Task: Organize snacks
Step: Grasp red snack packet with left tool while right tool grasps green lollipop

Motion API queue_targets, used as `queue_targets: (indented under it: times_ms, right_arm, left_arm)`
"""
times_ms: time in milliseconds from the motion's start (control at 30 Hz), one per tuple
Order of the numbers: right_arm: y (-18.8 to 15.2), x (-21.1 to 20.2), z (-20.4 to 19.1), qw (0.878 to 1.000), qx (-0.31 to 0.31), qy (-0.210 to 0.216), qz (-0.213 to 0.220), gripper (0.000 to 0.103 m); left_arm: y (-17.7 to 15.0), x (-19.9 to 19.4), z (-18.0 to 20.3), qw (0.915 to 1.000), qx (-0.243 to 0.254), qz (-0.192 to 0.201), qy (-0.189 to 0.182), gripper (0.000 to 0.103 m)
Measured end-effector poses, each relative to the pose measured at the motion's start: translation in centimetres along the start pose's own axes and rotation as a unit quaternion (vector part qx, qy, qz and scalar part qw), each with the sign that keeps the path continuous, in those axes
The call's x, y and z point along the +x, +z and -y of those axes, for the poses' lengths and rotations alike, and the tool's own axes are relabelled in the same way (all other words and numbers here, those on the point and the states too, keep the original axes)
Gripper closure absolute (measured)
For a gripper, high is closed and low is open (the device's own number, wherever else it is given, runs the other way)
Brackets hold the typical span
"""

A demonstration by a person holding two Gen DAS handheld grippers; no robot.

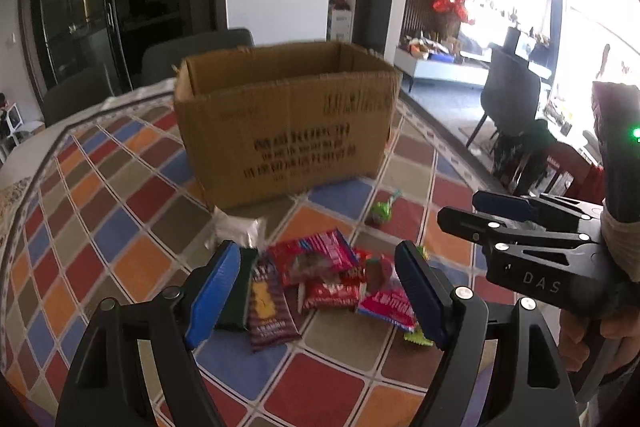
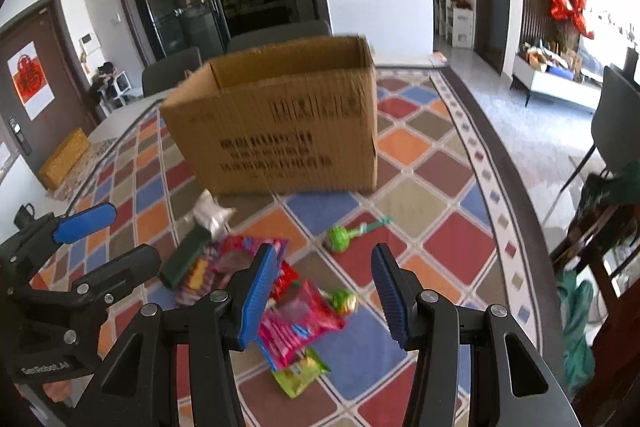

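A heap of wrapped snacks was seen lying on a table covered with a checked cloth of orange, blue, red and olive squares, just in front of an open cardboard box whose top flaps were folded away. The left gripper was held above the near side of the heap, pointing down at it, its blue-padded jaws spread wide with nothing between them; the heap was framed in the gap but was not touched. A dark green packet was seen beside the left pad, a brown bar next to it, and red and pink wrappers further right. The right gripper was held just to the right of the left one, likewise tilted down, its jaws parted and gripping nothing. Below its left pad a pink packet was seen, with a green lollipop beside it in the gap and a yellow-green sachet nearer the camera. A second green lollipop lay apart, between the heap and the box. A silver packet lay close to the box's near wall.
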State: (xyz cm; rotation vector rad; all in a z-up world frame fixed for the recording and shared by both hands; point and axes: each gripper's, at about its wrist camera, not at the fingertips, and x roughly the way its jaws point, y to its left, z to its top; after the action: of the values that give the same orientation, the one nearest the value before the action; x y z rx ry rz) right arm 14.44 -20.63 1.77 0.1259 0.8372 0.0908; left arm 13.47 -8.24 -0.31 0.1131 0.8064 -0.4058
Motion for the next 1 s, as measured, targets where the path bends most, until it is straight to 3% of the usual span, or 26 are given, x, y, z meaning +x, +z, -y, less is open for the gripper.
queue_targets:
  times_ms: [433,1000]
  right_arm:
    - [-2.9,3.2,1.9,0.999,0.024,-0.002,-0.043,0.053]
    - [-4.2,5.8,2.6,0.997,0.041,0.005,-0.068,0.053]
  left_arm:
    - [-2.3,5.0,0.4,0.9976,0.004,-0.068,-0.013,0.024]
    - [-3.4,8.2,0.4,0.9946,-0.001,-0.1,-0.026,0.027]
